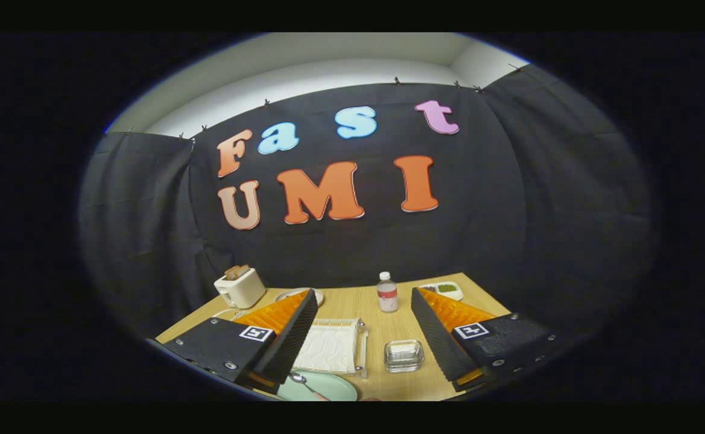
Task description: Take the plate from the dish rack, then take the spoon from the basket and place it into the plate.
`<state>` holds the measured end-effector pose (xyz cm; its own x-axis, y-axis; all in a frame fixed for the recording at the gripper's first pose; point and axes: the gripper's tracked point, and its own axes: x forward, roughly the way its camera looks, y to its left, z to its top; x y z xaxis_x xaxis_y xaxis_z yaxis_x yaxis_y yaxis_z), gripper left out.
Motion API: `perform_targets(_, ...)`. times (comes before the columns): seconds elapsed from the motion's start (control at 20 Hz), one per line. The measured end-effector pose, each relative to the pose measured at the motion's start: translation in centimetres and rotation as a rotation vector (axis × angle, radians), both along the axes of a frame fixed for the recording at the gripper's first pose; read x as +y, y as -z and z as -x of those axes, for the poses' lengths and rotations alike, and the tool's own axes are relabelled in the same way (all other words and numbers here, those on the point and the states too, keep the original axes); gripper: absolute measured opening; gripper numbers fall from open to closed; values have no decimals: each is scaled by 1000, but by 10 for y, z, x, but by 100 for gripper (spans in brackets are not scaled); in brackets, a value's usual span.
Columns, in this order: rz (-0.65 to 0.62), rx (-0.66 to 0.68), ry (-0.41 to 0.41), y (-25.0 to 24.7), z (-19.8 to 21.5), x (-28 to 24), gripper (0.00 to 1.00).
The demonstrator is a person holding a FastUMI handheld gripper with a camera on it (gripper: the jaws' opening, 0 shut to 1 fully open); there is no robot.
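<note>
The hand-held gripper (364, 298) sits high over the counter (376, 313) with its two fingers (295, 328) spread wide apart and nothing between them but air and a look down at the wooden top.

The plate (328, 389) is a pale green one lying flat on the counter, down below and a bit inside the left finger. The spoon (300, 380) is in it, bowl end up near the plate's rim just under that finger's base, handle running toward the near side. Part of the plate is hidden behind the finger, so I can't see all of it.

Just ahead of the plate, between the fingers but leaning to the left one, is the white rack (331, 349) with wavy ribs and a metal rail along its right side. Looks like nothing is standing in it, though its left edge is covered by the finger.

Other stuff around: a small clear glass dish (403, 355) sits between the fingers, closer to the right one. Beyond it, near the middle, a little bottle (387, 292) with a white cap stands upright. Past the left fingertip there's a cream toaster (240, 286) with bread sticking out of it, and the edge of a bowl (301, 294) peeks out right at that fingertip. Beyond the right fingertip is a white tray (445, 290) with something green in it, too small to make out.
</note>
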<state>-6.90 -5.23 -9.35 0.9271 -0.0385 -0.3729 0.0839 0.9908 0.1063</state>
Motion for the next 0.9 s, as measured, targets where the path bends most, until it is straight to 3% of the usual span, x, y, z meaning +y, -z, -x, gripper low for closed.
perform_targets(0.65, 114, -239, 32, -68, -24, 4, 95)
perform_targets(0.9, 132, -233, 33, -67, -19, 6, 96)
